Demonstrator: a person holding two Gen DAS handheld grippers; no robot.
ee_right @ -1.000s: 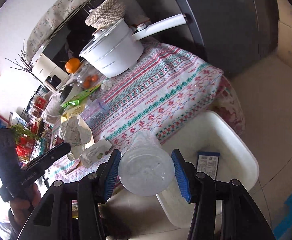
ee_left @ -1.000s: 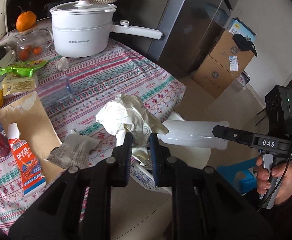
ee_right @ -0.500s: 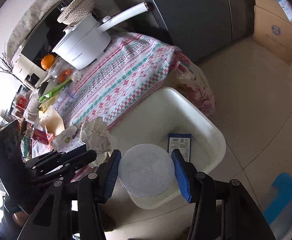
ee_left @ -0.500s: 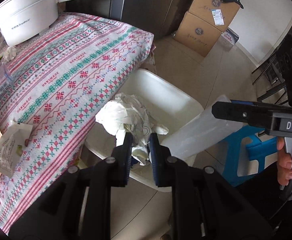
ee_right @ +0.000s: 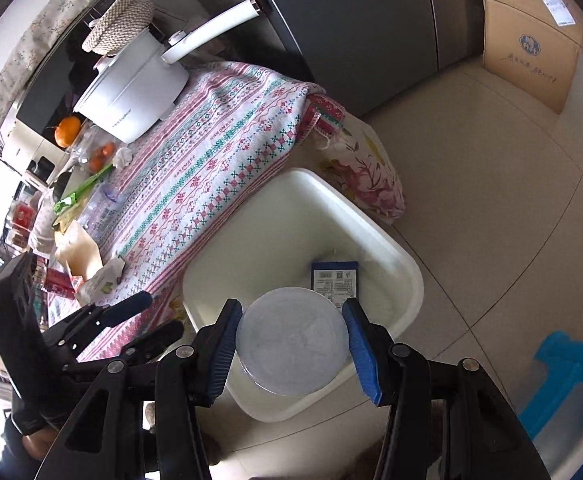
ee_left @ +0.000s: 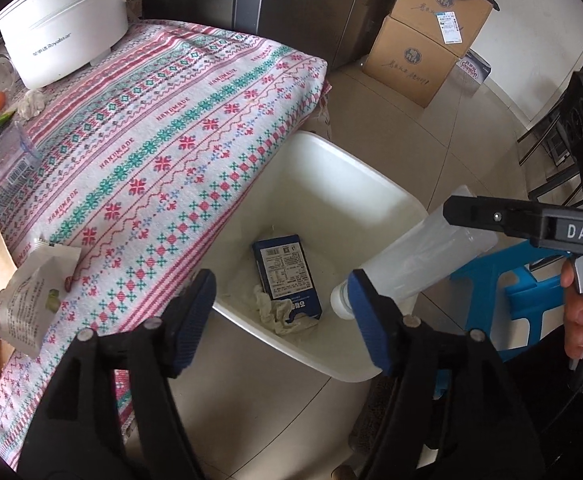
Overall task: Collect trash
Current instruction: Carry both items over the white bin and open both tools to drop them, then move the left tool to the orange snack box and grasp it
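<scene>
A white plastic bin (ee_left: 371, 184) stands on the floor beside the table; it also shows in the right wrist view (ee_right: 407, 268). Inside lie a blue carton (ee_left: 285, 270) and a crumpled paper wad (ee_left: 279, 312). My left gripper (ee_left: 281, 320) is open and empty above the bin's near rim. My right gripper (ee_right: 291, 348) is shut on a clear plastic bottle (ee_right: 291, 346), held over the bin; the bottle (ee_left: 411, 264) points neck-down toward the bin in the left wrist view.
The table has a patterned cloth (ee_left: 163, 128), a white pot (ee_left: 63, 28), a snack packet (ee_left: 31, 300), a clear container (ee_left: 3, 164) and other wrappers at the left. Cardboard boxes (ee_left: 423, 44) and a blue stool (ee_left: 519, 292) stand on the floor.
My left gripper swung from the table to over the bin, opened, and the crumpled paper dropped into the bin. My right gripper carried the bottle over the bin.
</scene>
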